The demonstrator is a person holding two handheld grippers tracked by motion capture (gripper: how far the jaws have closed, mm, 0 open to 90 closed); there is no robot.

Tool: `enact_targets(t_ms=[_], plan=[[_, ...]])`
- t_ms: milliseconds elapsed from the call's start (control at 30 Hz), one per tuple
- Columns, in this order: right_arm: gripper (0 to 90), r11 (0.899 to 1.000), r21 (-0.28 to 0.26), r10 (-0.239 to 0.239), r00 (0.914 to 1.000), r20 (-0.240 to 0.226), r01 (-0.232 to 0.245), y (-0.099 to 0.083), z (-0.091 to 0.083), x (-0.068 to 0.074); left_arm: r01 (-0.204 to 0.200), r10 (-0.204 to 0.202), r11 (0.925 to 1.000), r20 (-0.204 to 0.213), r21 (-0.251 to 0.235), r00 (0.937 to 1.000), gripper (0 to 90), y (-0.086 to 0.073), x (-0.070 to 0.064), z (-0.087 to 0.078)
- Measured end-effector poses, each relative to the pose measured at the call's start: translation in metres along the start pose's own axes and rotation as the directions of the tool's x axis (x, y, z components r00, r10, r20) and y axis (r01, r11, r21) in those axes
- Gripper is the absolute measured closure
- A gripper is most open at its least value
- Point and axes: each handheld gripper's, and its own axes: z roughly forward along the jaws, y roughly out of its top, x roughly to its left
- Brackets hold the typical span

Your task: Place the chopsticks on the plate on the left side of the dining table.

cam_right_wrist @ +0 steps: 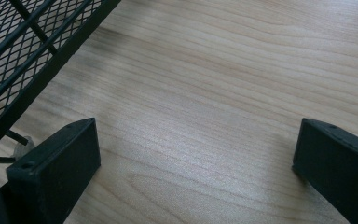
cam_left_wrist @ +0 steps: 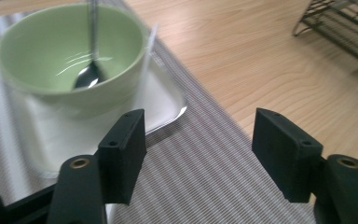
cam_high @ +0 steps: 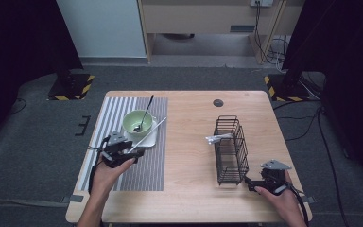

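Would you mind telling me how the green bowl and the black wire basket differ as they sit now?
The green bowl is round, solid and pale; the wire basket is long, black open mesh. The bowl sits on a white tray on the striped mat; the basket stands on bare table. The bowl holds a spoon; a pale item pokes from the basket's side. Both stand upright.

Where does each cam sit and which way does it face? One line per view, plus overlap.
High view: above the person's side, looking forward and down on the table; both forearms, left gripper, right gripper.
Left gripper view: between its open jaws toward the green bowl with spoon on the striped mat.
Right gripper view: between open jaws onto bare wood beside the wire basket.
Shared: the basket shows in all three views; bowl in high and left.
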Motion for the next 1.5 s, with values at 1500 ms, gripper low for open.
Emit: enact_targets(t_ms=[1500], plan=[[0.4, 1.000, 0.001, -0.001, 1.0000, -0.003, 0.001, 0.000, 0.000, 0.000, -0.287, 0.289, 0.9570, 0.214, -0.043, 0.9329, 36.0, 0.144, -0.189, 0.036]])
